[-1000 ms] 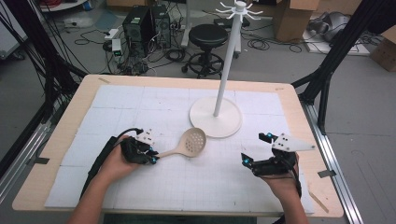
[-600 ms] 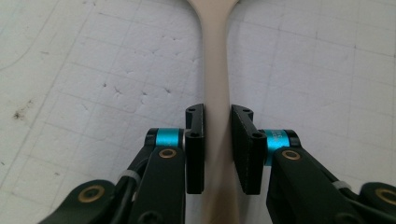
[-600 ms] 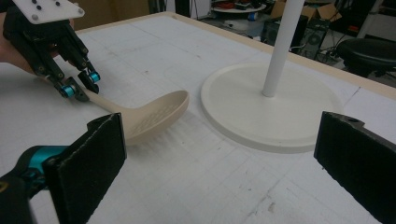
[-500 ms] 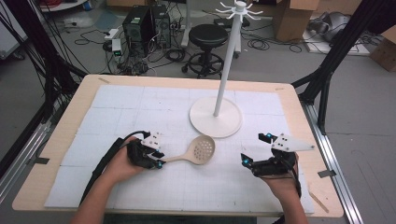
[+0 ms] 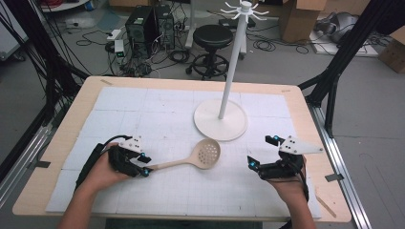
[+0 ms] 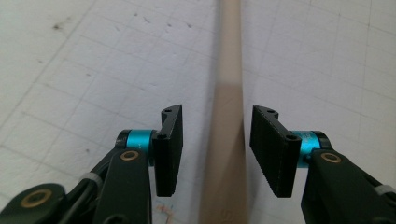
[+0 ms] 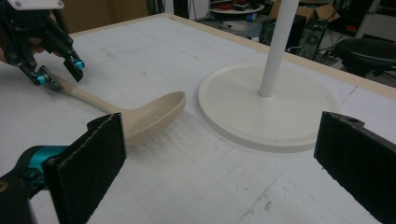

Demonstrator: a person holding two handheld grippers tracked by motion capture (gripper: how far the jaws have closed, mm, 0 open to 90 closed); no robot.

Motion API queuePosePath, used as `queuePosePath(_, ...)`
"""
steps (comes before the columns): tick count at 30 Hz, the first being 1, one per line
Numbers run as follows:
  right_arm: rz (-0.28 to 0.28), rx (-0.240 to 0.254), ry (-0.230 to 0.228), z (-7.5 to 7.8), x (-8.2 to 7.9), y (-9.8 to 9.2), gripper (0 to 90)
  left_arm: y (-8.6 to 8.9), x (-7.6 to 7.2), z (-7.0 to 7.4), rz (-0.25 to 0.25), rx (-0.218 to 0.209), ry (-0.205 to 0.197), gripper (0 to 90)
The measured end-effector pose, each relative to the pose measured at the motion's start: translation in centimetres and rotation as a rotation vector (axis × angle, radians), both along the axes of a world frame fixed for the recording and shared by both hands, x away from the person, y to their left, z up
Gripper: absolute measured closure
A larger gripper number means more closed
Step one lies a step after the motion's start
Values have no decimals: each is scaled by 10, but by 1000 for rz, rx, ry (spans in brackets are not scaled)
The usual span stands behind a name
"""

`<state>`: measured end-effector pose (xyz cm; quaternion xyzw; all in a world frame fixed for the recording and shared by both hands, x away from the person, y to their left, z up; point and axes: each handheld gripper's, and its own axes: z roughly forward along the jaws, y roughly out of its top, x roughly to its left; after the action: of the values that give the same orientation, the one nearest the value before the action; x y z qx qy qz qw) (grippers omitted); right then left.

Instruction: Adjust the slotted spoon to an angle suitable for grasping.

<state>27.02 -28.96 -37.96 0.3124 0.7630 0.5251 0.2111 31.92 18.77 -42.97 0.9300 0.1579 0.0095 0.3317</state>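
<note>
The slotted spoon [image 5: 191,160] lay on the desk [image 5: 143,109], its handle running straight out between the left hand-held gripper [image 6: 216,147], whose jaws had just been opening off it

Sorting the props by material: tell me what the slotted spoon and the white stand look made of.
Slotted spoon: probably plastic or nylon; even beige, matte, with moulded round holes and no grain visible.
White stand: likely painted metal, possibly plastic; smooth uniform white with a faint sheen on the round base. The look alone leaves it open.
</note>
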Motion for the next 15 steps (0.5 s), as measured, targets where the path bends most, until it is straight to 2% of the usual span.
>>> queuePosePath(1, 0, -4, -2, 0, 0, 0, 9, -3, -1, -1, -13, 11, -2, 603)
queuePosePath(2, 3, 1, 2, 0, 0, 1, 9, -5, -1, -1, -13, 19, -20, 681)
queuePosePath(4, 5, 3, 3, 0, 0, 2, 9, -6, 0, 0, -24, 27, -21, 714)
queuePosePath(9, 17, 2, 0, 1, 0, 6, 9, -13, 0, 0, -50, 30, -57, 719)
queuePosePath(12, 14, 7, 6, 1, 0, 6, 9, -20, 3, 0, -64, 16, -59, 718)
queuePosePath(15, 19, 8, 8, 0, 0, 6, 9, -30, 6, 0, -81, 22, -62, 718)
